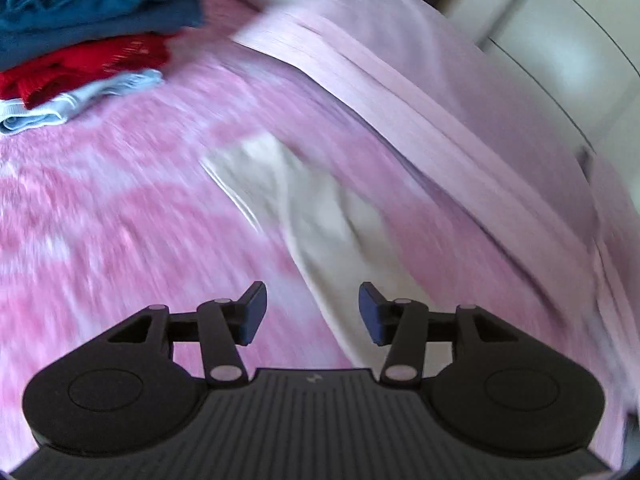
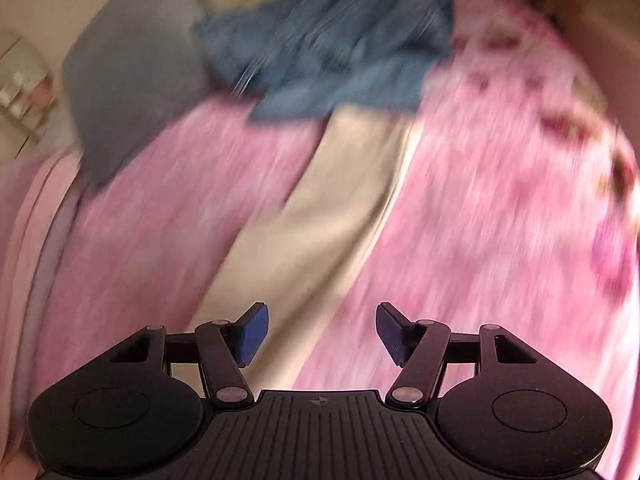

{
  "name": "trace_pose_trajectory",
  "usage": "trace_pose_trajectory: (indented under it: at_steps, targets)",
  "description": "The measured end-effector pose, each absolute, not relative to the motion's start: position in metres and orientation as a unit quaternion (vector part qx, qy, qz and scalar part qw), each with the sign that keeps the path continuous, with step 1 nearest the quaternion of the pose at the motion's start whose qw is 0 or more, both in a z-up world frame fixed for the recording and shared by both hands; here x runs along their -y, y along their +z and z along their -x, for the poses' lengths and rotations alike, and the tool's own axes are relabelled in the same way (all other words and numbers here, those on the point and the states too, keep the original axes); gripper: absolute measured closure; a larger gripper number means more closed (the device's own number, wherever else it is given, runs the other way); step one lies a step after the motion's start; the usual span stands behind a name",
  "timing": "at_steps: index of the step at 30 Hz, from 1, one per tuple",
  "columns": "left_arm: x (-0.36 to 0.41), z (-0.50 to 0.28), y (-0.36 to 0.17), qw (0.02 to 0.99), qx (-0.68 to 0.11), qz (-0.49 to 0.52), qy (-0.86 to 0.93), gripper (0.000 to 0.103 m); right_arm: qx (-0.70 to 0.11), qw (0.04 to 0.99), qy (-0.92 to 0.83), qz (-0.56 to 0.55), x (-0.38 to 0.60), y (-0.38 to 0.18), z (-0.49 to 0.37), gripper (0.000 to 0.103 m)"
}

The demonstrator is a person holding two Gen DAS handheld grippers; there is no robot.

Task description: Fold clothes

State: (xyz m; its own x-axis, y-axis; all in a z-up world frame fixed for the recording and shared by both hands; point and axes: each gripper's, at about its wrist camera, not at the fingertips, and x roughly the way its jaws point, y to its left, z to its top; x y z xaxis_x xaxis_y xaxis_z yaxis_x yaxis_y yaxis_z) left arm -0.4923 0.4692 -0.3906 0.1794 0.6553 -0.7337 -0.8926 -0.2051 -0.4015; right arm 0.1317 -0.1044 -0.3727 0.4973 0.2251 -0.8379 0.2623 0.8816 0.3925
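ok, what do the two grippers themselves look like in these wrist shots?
Both look identical. The left gripper and right gripper each have a black ribbed body with a small centre mark, round black housings at both sides, black linkage arms with silver pivot pins, and blue ribbed pads on the fingers. No cables, hands or sleeves visible.

the left gripper (image 1: 312, 312) is matt black plastic with ribbed blue pads (image 1: 256, 312) and dull silver pivot pins; the right gripper (image 2: 320, 334) has the same finish. the pink bedspread (image 1: 120, 208) looks like soft, mottled cloth. the cream garment (image 1: 340, 240) at 12 o'clock of the left gripper is smooth, matt fabric. the stack of folded clothes (image 1: 88, 28) at 10 o'clock is soft knit cloth. the crumpled blue garment (image 2: 336, 48) at 12 o'clock looks denim-like. the grey pillow (image 2: 132, 96) at 10 o'clock is plain matt cloth.
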Motion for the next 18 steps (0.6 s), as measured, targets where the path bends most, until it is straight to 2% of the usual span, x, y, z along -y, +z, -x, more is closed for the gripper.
trace_pose_trajectory:
  at_steps: [4, 5, 6, 7, 9, 10, 11, 12, 15, 18]
  targets:
    - [-0.521, 0.525, -0.397, 0.598, -0.078, 0.481, 0.636, 0.057, -0.542, 0.809, 0.035, -0.224, 0.06, -0.377, -0.089, 0.04]
    - [-0.536, 0.529, -0.398, 0.596, -0.071, 0.487, 0.635, 0.052, -0.546, 0.808, 0.042, -0.216, 0.052, -0.375, -0.079, 0.04]
    - [-0.55, 0.533, -0.4, 0.592, -0.065, 0.493, 0.635, 0.041, -0.549, 0.809, 0.048, -0.205, 0.044, -0.373, -0.07, 0.04]
    - [-0.563, 0.537, -0.406, 0.584, -0.067, 0.501, 0.635, 0.038, -0.552, 0.809, 0.055, -0.194, 0.036, -0.372, -0.06, 0.04]
    - [-0.584, 0.542, -0.417, 0.566, -0.072, 0.517, 0.638, 0.04, -0.556, 0.81, 0.059, -0.174, 0.023, -0.37, -0.047, 0.04]
    - [-0.59, 0.545, -0.421, 0.569, -0.064, 0.526, 0.629, 0.043, -0.558, 0.812, 0.059, -0.164, 0.018, -0.37, -0.04, 0.04]
    - [-0.596, 0.547, -0.425, 0.572, -0.056, 0.536, 0.619, 0.066, -0.559, 0.812, 0.058, -0.158, 0.014, -0.372, -0.037, 0.04]
    - [-0.601, 0.548, -0.427, 0.578, -0.049, 0.54, 0.61, 0.102, -0.56, 0.812, 0.056, -0.155, 0.011, -0.372, -0.034, 0.04]
    - [-0.6, 0.544, -0.398, 0.656, -0.043, 0.477, 0.584, 0.103, -0.562, 0.811, 0.047, -0.157, 0.004, -0.37, -0.027, 0.04]
    - [-0.561, 0.539, -0.34, 0.749, -0.032, 0.318, 0.58, 0.102, -0.56, 0.813, 0.042, -0.154, 0.0, -0.366, -0.022, 0.04]
